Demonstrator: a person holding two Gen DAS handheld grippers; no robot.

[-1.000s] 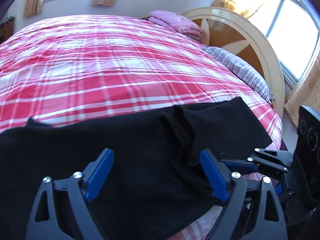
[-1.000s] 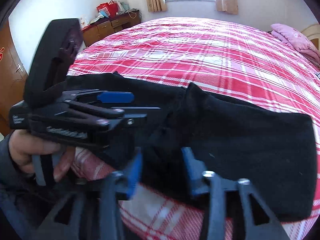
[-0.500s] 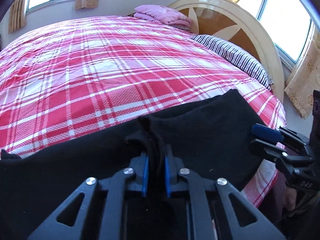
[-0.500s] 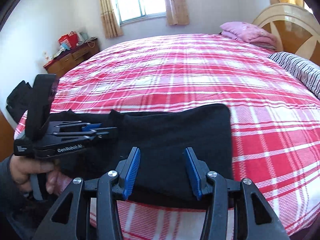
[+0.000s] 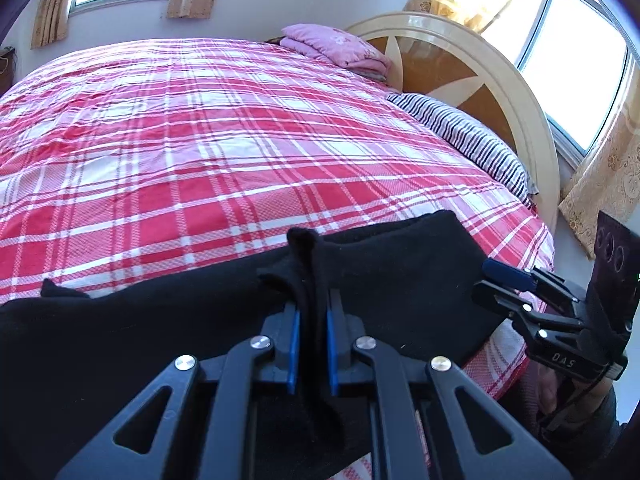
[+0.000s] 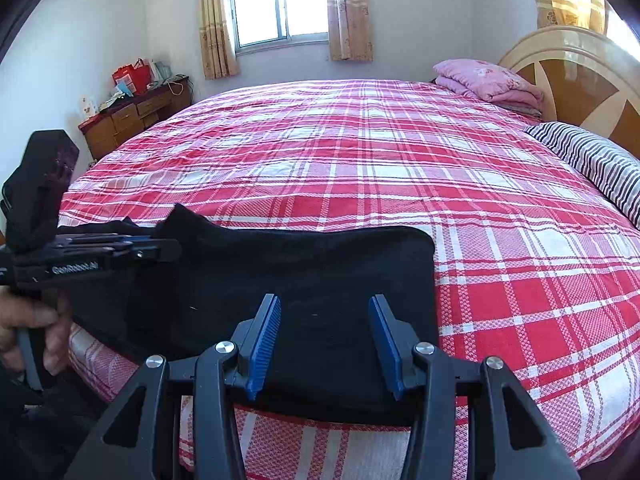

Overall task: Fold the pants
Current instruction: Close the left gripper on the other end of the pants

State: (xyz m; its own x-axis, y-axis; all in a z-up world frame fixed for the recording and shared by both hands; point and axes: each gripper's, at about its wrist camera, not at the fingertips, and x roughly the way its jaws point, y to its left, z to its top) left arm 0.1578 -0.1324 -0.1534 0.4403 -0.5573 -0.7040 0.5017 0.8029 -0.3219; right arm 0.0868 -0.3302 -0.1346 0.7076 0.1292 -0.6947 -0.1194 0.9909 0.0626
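Note:
Black pants (image 5: 400, 280) lie along the near edge of the red plaid bed (image 5: 240, 140). My left gripper (image 5: 312, 344) is shut on a raised ridge of the pants fabric near their middle. In the right wrist view the pants (image 6: 320, 272) lie flat, their right end squared off. My right gripper (image 6: 324, 340) is open over the near edge of the pants, with nothing between its pads. The left gripper shows at the left of that view (image 6: 160, 250), and the right gripper at the right of the left wrist view (image 5: 504, 276).
A pink folded blanket (image 6: 488, 80) and a striped pillow (image 6: 592, 164) lie by the curved headboard (image 5: 480, 80). A wooden dresser (image 6: 136, 116) stands by the far wall. Windows with curtains are behind the bed. The bed edge drops off just below the pants.
My left gripper closed on a ridge of the pants and holds it pinched. My right gripper moved right toward the end of the pants and opened wider.

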